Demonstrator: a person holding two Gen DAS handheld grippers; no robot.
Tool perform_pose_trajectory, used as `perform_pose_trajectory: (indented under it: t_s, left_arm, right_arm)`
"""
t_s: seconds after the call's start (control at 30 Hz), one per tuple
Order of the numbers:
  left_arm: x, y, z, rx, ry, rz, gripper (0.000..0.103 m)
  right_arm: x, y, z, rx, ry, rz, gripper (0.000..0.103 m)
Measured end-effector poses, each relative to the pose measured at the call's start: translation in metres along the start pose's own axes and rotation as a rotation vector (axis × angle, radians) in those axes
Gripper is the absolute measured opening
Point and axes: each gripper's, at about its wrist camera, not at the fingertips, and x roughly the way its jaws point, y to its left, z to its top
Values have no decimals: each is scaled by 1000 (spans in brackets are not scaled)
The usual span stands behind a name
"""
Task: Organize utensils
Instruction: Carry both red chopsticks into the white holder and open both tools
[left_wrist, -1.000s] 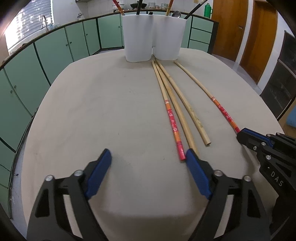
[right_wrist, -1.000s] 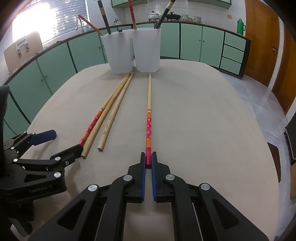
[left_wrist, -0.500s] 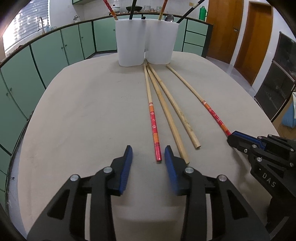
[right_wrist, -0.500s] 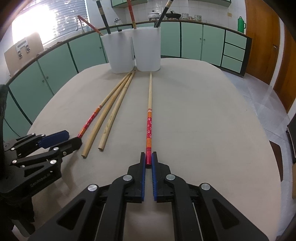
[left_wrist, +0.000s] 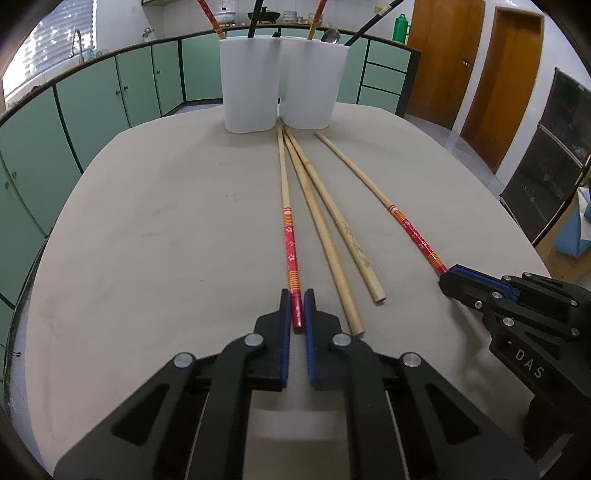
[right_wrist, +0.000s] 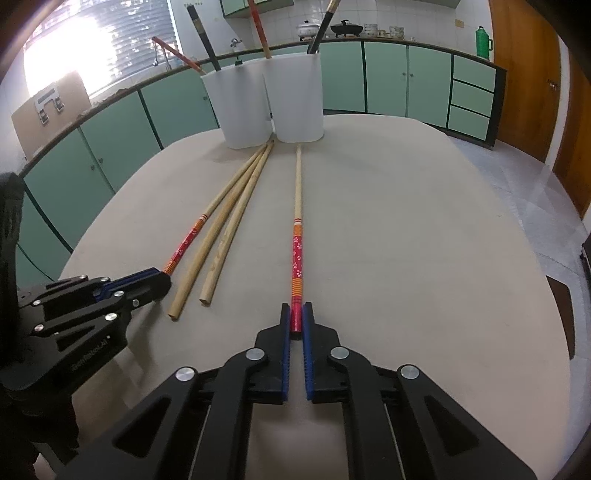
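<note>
left gripper: mine, jaws just closed on the red end of a red-and-bamboo painted chopstick flat on the beige tabletop
right gripper: clamped on the matching chopstick
progress: early, nothing lifted; two plain wooden chopsticks left
containers: two white plastic holders, several utensils upright

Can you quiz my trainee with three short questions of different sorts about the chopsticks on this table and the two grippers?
1. True or false: the left gripper is shut on a red-handled chopstick.
2. How many plain wooden chopsticks lie on the table?
3. Multiple choice: the right gripper is A) open above the white holders, B) shut on the other red-handled chopstick, C) shut on nothing.

Key: 1 true; its jaws have just been closing onto it. 2 two. 3 B.
</note>
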Motion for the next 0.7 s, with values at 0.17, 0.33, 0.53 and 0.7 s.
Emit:
perform_pose_trajectory:
  t_s: [0.17, 0.33, 0.53, 0.7]
  left_arm:
    - [-5, 2, 2, 0, -7, 4, 5]
    - [-28, 6, 12, 8, -51, 13, 5]
    - [-68, 10, 32, 30, -135, 21, 5]
    - [-102, 13, 53, 45, -231, 23, 5]
  right_arm:
    - [-7, 1, 1, 4, -26, 6, 6]
    - [-21, 2, 10, -10, -69, 8, 6]
    - [-48, 4, 31, -34, -146, 11, 6]
    - [-72, 3, 53, -60, -214, 18, 6]
